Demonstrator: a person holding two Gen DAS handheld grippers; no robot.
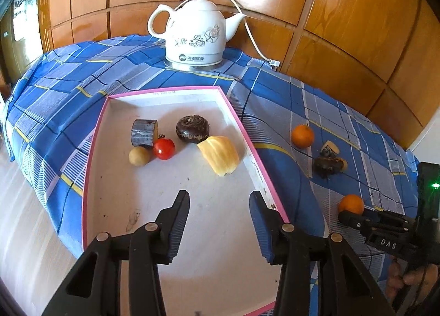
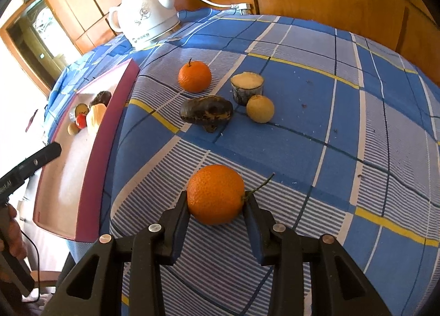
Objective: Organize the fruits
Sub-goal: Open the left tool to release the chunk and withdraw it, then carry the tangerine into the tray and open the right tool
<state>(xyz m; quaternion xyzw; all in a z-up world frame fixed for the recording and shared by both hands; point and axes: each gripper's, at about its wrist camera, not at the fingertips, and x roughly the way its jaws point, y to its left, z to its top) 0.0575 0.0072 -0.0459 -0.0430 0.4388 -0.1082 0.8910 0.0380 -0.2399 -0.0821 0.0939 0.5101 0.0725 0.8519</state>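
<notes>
My left gripper [image 1: 220,196] hangs open over the near part of a white tray with a pink rim [image 1: 95,140], nothing between its fingers. In the tray lie a yellow fruit piece [image 1: 220,155], a dark round fruit [image 1: 192,129], a red tomato [image 1: 164,148], a small tan fruit [image 1: 139,156] and a cut cane piece [image 1: 144,133]. My right gripper [image 2: 216,200] is shut on an orange [image 2: 216,192] that rests on the blue checked cloth [image 2: 330,137]. Beyond it lie a second orange [image 2: 194,76], a dark fruit [image 2: 206,113], a cane piece [image 2: 247,87] and a tan fruit [image 2: 260,109].
A white ceramic kettle [image 1: 192,32] with a cord [image 1: 254,38] stands at the back of the table, against a wooden wall [image 1: 357,13]. The cloth drops off the table edge left of the tray. A hand [image 2: 11,230] holds the left gripper's handle.
</notes>
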